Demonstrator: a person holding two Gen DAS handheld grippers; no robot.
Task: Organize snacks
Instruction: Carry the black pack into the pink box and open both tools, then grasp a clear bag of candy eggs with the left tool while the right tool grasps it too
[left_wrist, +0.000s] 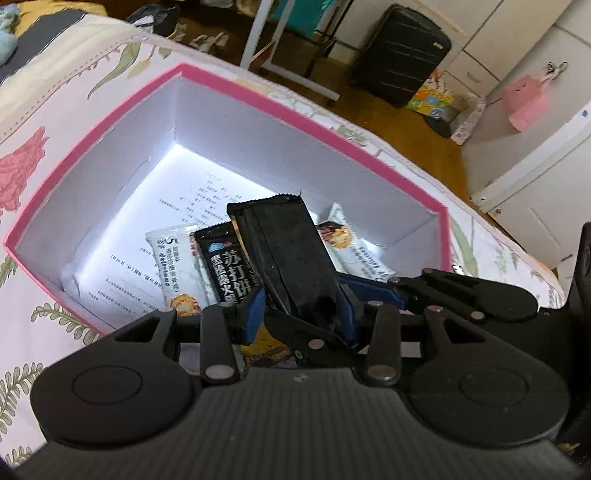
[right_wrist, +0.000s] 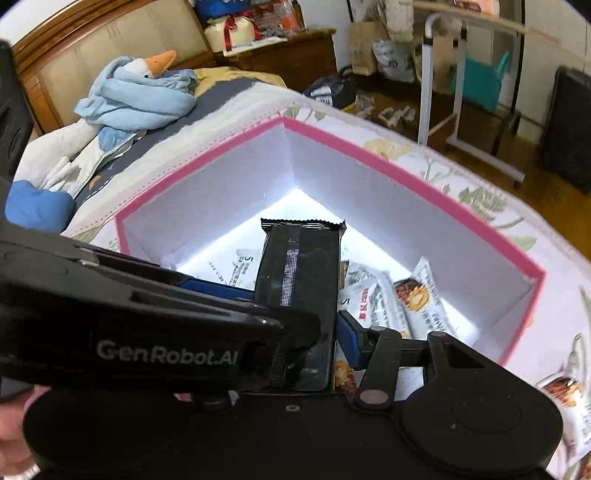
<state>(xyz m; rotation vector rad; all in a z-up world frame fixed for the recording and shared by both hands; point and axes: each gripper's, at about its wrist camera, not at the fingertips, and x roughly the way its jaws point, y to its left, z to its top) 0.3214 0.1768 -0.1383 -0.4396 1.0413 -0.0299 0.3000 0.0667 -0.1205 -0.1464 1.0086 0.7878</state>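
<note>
A pink-rimmed box (left_wrist: 122, 107) with white walls stands on the floral bedspread; it also shows in the right wrist view (right_wrist: 406, 177). Inside lie white snack packets (left_wrist: 173, 266) (right_wrist: 413, 295) and a black soda-cracker packet (left_wrist: 229, 269). My left gripper (left_wrist: 301, 306) is shut on a black snack packet (left_wrist: 284, 254), held above the box's near side. My right gripper (right_wrist: 299, 314) is shut on another black snack packet (right_wrist: 301, 280), also over the box. The left gripper's arm (right_wrist: 147, 314) crosses in front of the right wrist view.
A plush goose in a blue blanket (right_wrist: 136, 92) lies at the bed's head. More white snack packets (right_wrist: 565, 398) lie on the bedspread right of the box. A black suitcase (left_wrist: 402, 55), a white table frame (left_wrist: 266, 44) and white cabinets (left_wrist: 535, 147) stand on the floor beyond.
</note>
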